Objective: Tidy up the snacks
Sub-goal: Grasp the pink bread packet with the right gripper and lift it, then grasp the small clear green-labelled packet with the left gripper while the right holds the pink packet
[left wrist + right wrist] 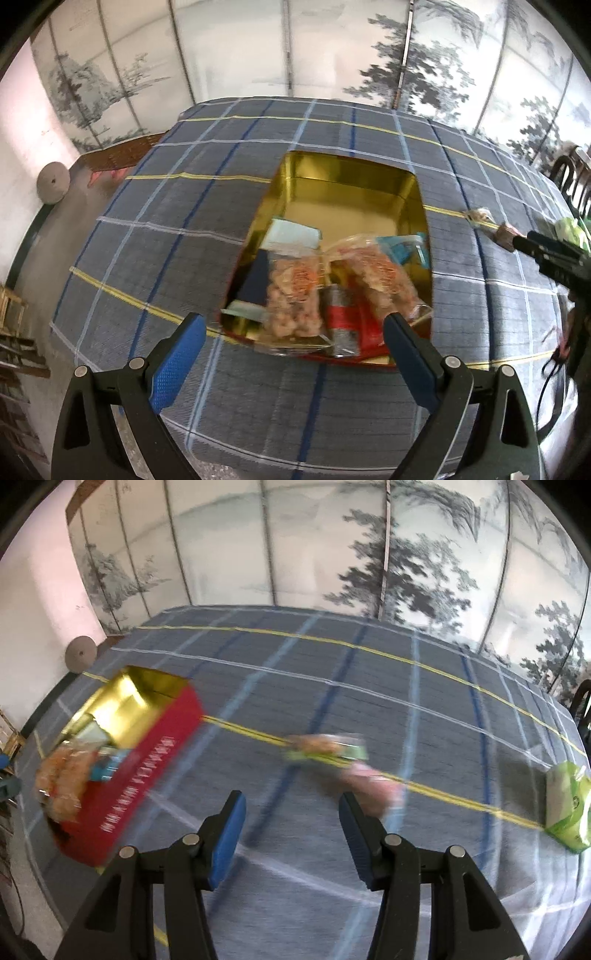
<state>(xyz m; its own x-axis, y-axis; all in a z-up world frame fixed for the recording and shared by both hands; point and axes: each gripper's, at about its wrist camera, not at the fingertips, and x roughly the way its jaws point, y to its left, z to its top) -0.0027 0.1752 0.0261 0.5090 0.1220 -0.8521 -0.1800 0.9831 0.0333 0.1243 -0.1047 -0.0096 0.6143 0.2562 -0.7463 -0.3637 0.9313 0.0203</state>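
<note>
Tin (369, 184) is filling up; three snacks (325, 747) are waiting on the table (332, 664), both hand-held grippers (291, 808) hanging apart, empty.

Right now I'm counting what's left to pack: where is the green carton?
The green carton stands on the plaid tablecloth at the right wrist view's far right edge, beyond two loose snack packets.

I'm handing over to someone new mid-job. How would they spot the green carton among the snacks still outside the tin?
Start at the red tin with the gold inside, at the left of the plaid tablecloth in the right wrist view. Follow the yellow stripe rightward past two small wrapped snacks to the cloth's far right edge. The green carton stands there alone, bright lime, boxy and much bigger than the wrappers.
</note>
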